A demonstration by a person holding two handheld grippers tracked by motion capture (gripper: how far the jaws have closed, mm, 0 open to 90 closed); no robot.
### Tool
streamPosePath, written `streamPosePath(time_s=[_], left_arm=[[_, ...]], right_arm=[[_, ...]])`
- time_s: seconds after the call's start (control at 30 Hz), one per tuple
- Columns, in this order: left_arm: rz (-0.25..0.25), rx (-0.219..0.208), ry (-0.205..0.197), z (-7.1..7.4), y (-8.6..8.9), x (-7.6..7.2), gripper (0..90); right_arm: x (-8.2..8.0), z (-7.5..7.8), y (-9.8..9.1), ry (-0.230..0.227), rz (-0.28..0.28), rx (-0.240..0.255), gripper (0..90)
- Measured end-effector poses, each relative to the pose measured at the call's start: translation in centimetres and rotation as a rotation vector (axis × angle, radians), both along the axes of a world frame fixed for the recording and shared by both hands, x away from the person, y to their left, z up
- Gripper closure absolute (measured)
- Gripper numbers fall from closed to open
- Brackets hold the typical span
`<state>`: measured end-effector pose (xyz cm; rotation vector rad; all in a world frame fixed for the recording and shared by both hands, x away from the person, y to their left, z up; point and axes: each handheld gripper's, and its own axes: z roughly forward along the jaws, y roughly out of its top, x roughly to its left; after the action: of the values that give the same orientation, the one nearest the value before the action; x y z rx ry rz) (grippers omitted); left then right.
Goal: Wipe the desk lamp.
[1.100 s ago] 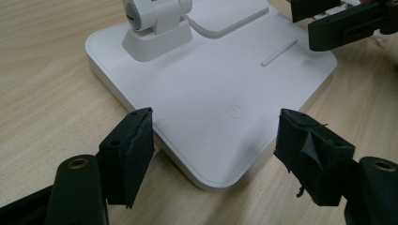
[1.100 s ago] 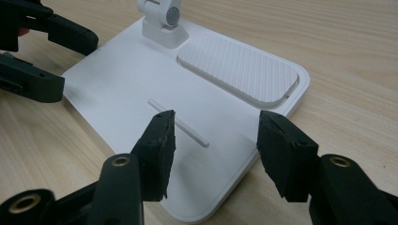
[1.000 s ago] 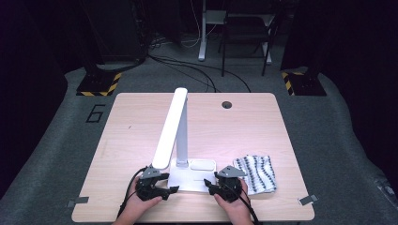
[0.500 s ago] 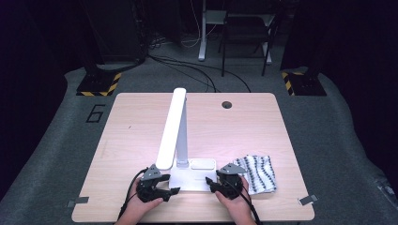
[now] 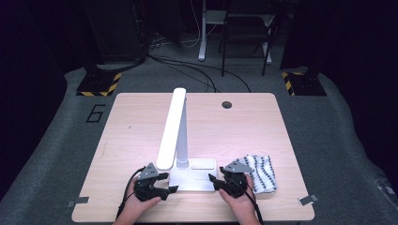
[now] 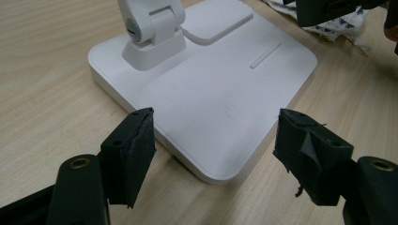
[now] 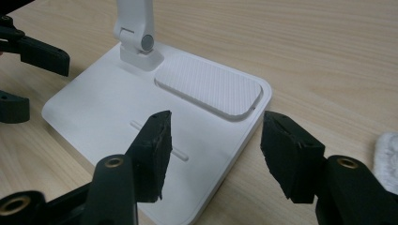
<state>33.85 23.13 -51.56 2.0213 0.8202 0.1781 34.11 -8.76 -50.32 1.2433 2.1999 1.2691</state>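
High view: at the near table edge, the left gripper and right gripper are held wide apart, empty, flanking the white lamp base; the right jaws have just been opening. A one-sided grip could tip the tall lamp arm. No containers are seen; a striped cloth lies right.

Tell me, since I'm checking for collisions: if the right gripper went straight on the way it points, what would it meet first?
Most likely the lamp base: the right gripper aims its open jaws at the base's near corner by the ribbed pad, though the exact gap is hard to judge.
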Motion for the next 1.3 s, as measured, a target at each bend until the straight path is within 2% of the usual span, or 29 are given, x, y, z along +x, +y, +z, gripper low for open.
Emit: streamPosePath(time_s=[0.1, 0.13, 0.17, 0.27, 0.3, 0.57, 0.6, 0.63, 0.7, 0.77, 0.8, 0.9, 0.97, 1.03, 1.07, 1.13, 1.17, 1.2, 1.27, 1.3], left_arm=[[0.020, -0.007, -0.008, 0.2, 0.4, -0.1, 29.2], [0.005, -0.001, -0.002, 0.3, 0.6, 0.0, 29.2], [0.012, 0.003, -0.012, 0.3, 0.7, 0.1, 29.2], [0.020, 0.006, -0.007, 0.4, 1.0, 0.1, 29.9], [0.033, -0.007, -0.001, 0.5, 1.0, 0.0, 29.9], [0.064, -0.002, -0.056, 1.8, 1.8, -0.1, 30.6], [0.071, -0.008, -0.054, 2.0, 1.9, -0.1, 30.8], [0.085, -0.033, -0.047, 2.3, 1.9, -0.3, 30.9], [0.088, -0.037, -0.050, 2.5, 2.0, -0.3, 31.2], [0.088, -0.033, -0.064, 2.9, 2.4, -0.3, 31.3], [0.110, -0.052, -0.066, 2.9, 2.3, -0.5, 31.3], [0.124, -0.053, -0.078, 3.4, 2.9, -0.6, 31.4], [0.146, -0.079, -0.070, 3.5, 3.4, -1.1, 31.5], [0.158, -0.081, -0.079, 3.5, 3.6, -1.2, 31.5], [0.156, -0.078, -0.070, 3.5, 3.8, -1.4, 31.5], [0.150, -0.066, -0.079, 3.5, 4.1, -1.5, 31.6], [0.160, -0.079, -0.058, 3.5, 4.2, -1.8, 31.6], [0.156, -0.071, -0.071, 3.4, 4.4, -1.8, 31.6], [0.163, -0.075, -0.064, 3.3, 4.6, -1.9, 31.6], [0.157, -0.060, -0.077, 3.3, 4.8, -1.9, 31.5]], right_arm=[[-0.1, 0.4, -0.2, -0.006, -0.003, 0.001, 43.0], [-0.1, 0.5, -0.3, -0.014, 0.002, 0.002, 42.9], [-0.2, 0.6, -0.3, -0.015, 0.001, 0.002, 42.8], [-0.4, 1.0, -0.5, -0.037, 0.009, 0.000, 42.7], [-0.6, 1.2, -0.6, -0.035, 0.007, 0.003, 42.7], [-1.1, 2.8, -1.4, -0.056, 0.048, 0.001, 41.3], [-1.2, 3.0, -1.5, -0.053, 0.052, 0.003, 41.3], [-1.4, 3.3, -1.9, -0.065, 0.058, -0.002, 41.2], [-1.7, 3.4, -2.2, -0.077, 0.052, -0.004, 41.2], [-1.9, 3.5, -2.4, -0.080, 0.052, -0.005, 41.2], [-2.0, 3.5, -2.6, -0.080, 0.046, -0.004, 41.2], [-2.3, 3.4, -3.5, -0.101, 0.040, -0.011, 41.1], [-2.5, 3.3, -4.2, -0.110, 0.027, -0.004, 41.2], [-2.6, 3.3, -4.4, -0.111, 0.025, 0.006, 41.2], [-2.7, 3.2, -4.8, -0.117, 0.020, 0.003, 41.1], [-2.9, 3.0, -5.3, -0.128, 0.004, -0.003, 41.1], [-3.2, 2.7, -5.7, -0.145, -0.014, -0.023, 41.2], [-3.2, 2.7, -5.7, -0.145, -0.014, -0.023, 41.2], [-3.5, 2.5, -6.1, -0.159, -0.021, -0.039, 41.2], [-3.6, 2.3, -6.4, -0.153, -0.025, -0.035, 41.2]])
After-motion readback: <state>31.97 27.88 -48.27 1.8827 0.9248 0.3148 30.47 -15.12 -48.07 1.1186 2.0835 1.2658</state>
